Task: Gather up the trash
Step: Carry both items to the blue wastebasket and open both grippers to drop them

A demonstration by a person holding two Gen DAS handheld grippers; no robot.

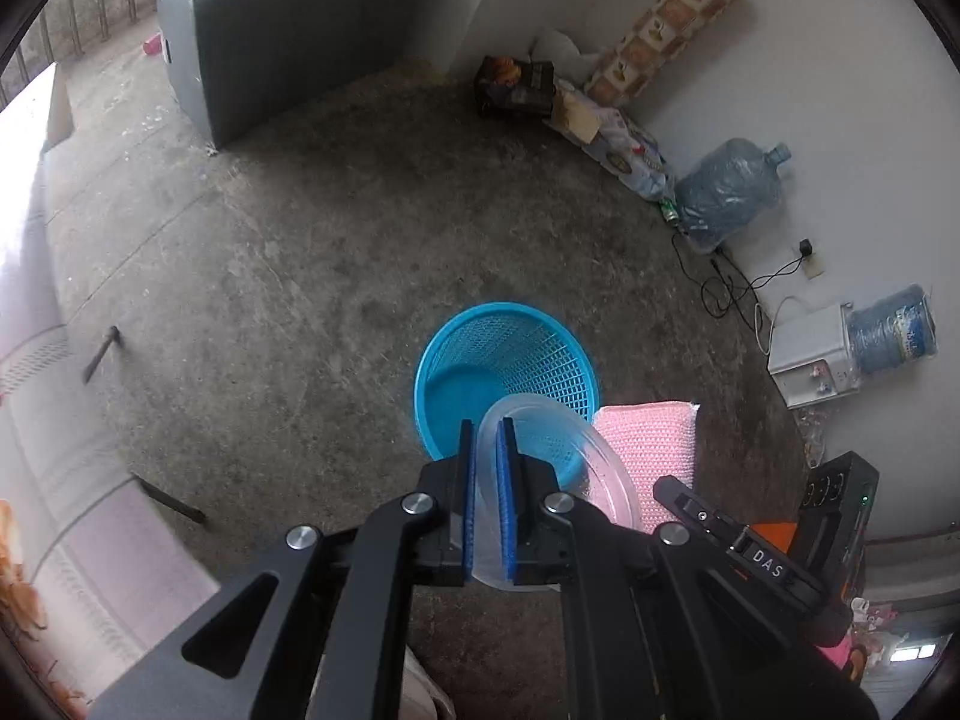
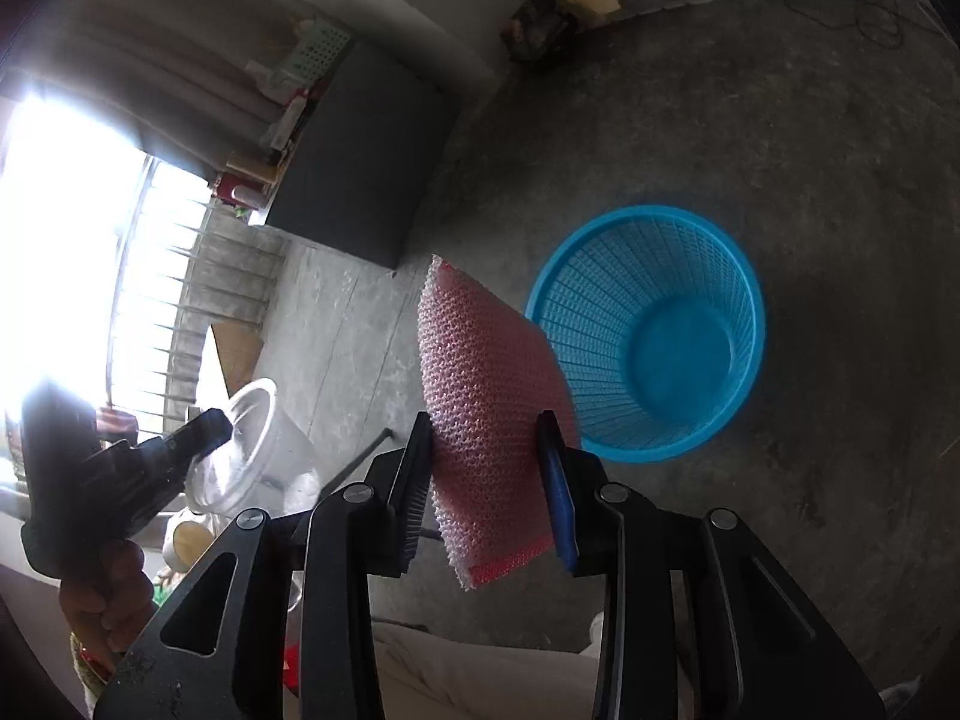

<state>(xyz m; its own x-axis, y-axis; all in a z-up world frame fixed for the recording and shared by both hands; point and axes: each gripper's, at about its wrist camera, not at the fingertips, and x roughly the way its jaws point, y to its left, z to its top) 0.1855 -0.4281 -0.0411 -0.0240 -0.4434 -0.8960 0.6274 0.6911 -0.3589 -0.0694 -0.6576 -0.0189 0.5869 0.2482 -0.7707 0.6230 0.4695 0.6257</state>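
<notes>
Down in the left wrist view, the left gripper [image 1: 487, 468] is clenched on the rim of a clear plastic cup [image 1: 564, 468], one blue pad inside the wall and one outside. The cup hangs over the near edge of a blue mesh basket [image 1: 474, 360], which stands upright on the grey concrete floor [image 1: 288, 252] with nothing visible inside it. Just right of the cup is a pink foam pad [image 1: 651, 450], and at the right edge the black body of the right gripper shows, its fingertips hidden. Far off, along the white wall, lie bags and boxes [image 1: 540, 90], a large water jug [image 1: 729, 189] on its side, cables and a small white dispenser [image 1: 816, 354] bearing a second jug. A dark grey cabinet [image 1: 282, 42] stands at the far left.

Seen from the right wrist view, the right gripper [image 2: 489, 462] grasps the pink foam pad [image 2: 486, 396] between its two fingers; the pad stands on edge and reaches up past the fingertips. The blue mesh basket [image 2: 651, 330] sits on the floor just to the right of the pad, its bottom bare. At the left, a hand [image 2: 102, 588] holds the left gripper [image 2: 213, 426], which pinches the clear plastic cup [image 2: 240, 450]. Beyond it, a barred window [image 2: 156, 294] glares white, and the dark grey cabinet [image 2: 360, 156] stands far left of centre.
</notes>
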